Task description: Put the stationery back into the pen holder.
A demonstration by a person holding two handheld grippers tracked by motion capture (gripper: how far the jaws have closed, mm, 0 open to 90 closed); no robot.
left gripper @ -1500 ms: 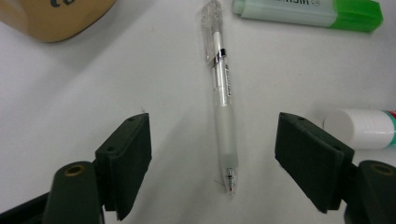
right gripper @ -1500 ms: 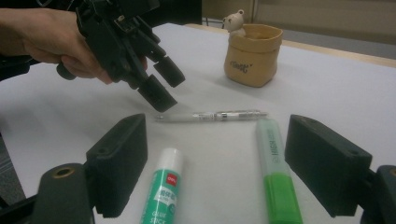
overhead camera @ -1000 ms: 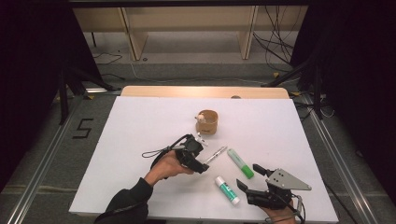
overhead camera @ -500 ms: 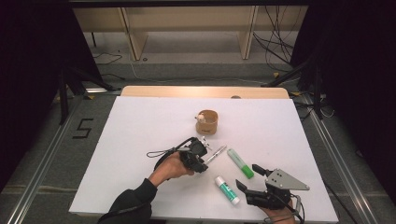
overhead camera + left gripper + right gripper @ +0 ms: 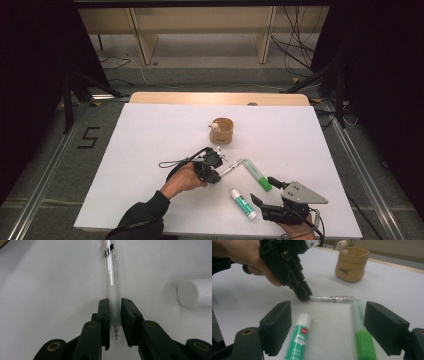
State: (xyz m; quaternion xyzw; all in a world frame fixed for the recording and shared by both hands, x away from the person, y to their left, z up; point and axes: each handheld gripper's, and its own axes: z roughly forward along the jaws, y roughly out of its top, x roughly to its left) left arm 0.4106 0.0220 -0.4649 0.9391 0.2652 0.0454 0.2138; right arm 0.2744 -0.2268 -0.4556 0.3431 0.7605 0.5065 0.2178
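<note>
A clear pen [image 5: 233, 167] lies on the white table [image 5: 150, 140]. My left gripper [image 5: 220, 174] is shut on its frosted near end; in the left gripper view the pen [image 5: 111, 275] runs straight out from between the jaws of that gripper [image 5: 115, 312]. My right gripper [image 5: 261, 189] rests open near the front edge. In the right gripper view its jaws [image 5: 332, 330] stand wide apart, with a glue stick [image 5: 298, 340] and a green highlighter [image 5: 362, 335] on the table between them, untouched. The left gripper [image 5: 304, 296] and pen [image 5: 332, 299] lie beyond.
A tan fabric pouch [image 5: 222, 131] holding a small figure stands at mid table, behind the pen. The green highlighter [image 5: 257, 175] touches the pen's far tip, and the glue stick [image 5: 243, 203] lies near the front edge. The glue stick's white cap [image 5: 195, 292] sits right of the pen.
The left hand and its gripper have shifted slightly down and right onto the pen's end. The right gripper, glue stick and highlighter have stayed in place.
</note>
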